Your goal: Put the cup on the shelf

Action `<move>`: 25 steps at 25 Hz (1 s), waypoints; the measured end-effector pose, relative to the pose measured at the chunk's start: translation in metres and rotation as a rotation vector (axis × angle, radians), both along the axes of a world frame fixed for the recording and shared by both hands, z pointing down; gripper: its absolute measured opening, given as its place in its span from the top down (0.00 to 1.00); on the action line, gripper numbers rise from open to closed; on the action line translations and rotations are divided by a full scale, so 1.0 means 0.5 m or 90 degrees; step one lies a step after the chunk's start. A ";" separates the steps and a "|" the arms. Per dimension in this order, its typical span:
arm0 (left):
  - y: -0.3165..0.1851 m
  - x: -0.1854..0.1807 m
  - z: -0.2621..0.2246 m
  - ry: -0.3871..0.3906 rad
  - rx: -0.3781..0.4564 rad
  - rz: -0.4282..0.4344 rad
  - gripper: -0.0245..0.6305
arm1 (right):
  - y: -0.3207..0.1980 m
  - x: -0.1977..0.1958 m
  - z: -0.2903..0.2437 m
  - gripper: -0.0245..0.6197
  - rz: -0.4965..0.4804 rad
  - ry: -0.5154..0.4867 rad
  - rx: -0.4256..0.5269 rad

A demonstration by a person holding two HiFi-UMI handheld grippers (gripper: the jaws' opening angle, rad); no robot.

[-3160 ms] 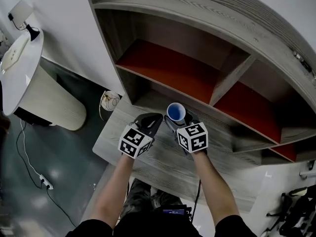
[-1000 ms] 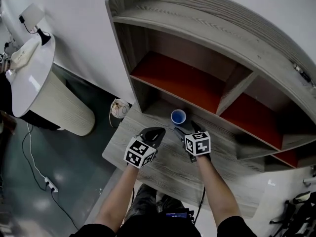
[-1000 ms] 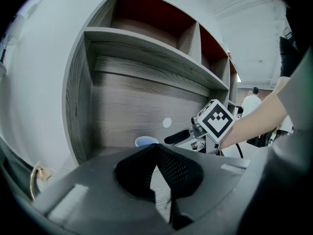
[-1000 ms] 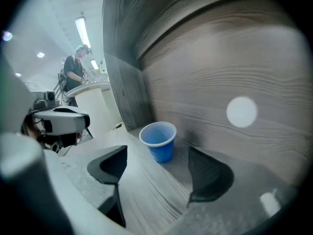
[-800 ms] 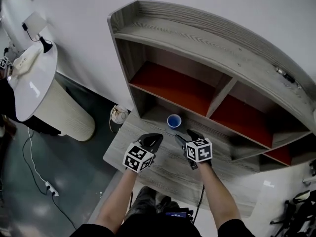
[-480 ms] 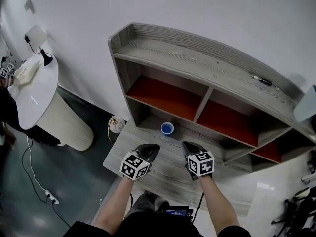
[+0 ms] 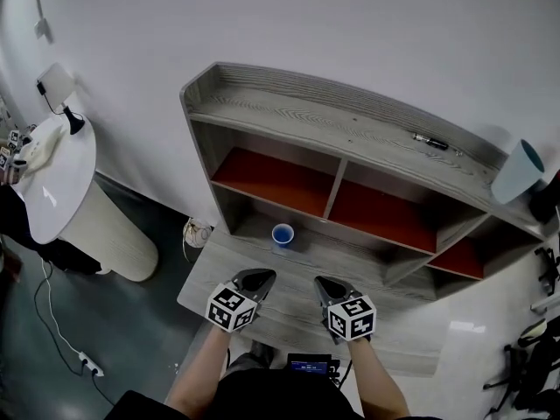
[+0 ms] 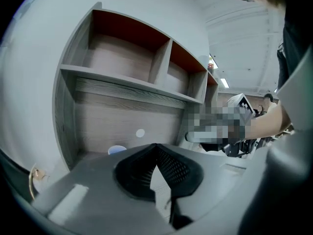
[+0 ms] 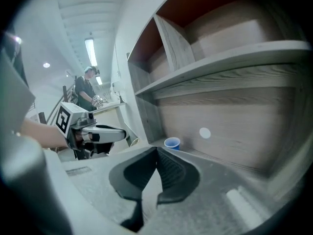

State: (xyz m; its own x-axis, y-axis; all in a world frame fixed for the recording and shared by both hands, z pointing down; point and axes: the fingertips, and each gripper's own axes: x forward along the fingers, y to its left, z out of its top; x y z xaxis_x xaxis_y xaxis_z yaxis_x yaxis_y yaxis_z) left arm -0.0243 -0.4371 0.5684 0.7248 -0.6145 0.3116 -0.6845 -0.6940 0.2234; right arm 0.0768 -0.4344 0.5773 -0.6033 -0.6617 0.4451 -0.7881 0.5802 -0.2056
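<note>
The blue cup (image 7: 283, 234) stands upright in the shelf unit's (image 7: 350, 134) lowest bay, near its left wall, under the red-floored compartments. It also shows small and far off as the cup (image 8: 116, 150) in the left gripper view and as the cup (image 9: 172, 143) in the right gripper view. Both grippers are held back from it, over the grey wooden top in front. The left gripper (image 7: 265, 275) is shut and empty, its tips meeting (image 8: 156, 146). The right gripper (image 7: 322, 283) has just been closing and is shut with nothing between its pads (image 9: 157, 150).
A teal cup (image 7: 517, 171) lies tilted at the right end of the shelf's top board, and a small dark pen-like object (image 7: 430, 140) lies on that board. A white round table (image 7: 48, 178) stands at the left. Cables (image 7: 66, 318) run over the dark floor.
Both grippers have pulled back from the cup and risen. The right gripper's jaws, open beside the cup a second ago, have closed. The cup stays in the lowest bay.
</note>
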 end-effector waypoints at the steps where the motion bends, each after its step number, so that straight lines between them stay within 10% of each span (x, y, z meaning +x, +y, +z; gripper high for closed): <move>1: 0.004 0.001 0.002 0.001 -0.002 0.000 0.96 | 0.004 0.002 0.001 0.96 0.002 -0.003 -0.001; 25: 0.125 0.082 -0.052 0.056 0.040 0.043 0.96 | 0.102 0.029 -0.026 0.96 -0.021 -0.047 0.012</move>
State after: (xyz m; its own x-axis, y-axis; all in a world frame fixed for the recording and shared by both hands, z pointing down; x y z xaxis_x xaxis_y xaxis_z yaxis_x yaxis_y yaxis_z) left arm 0.0165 -0.3747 0.5426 0.7880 -0.5795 0.2078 -0.6153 -0.7526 0.2347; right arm 0.0912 -0.3832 0.5644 -0.6557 -0.6488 0.3861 -0.7515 0.6102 -0.2508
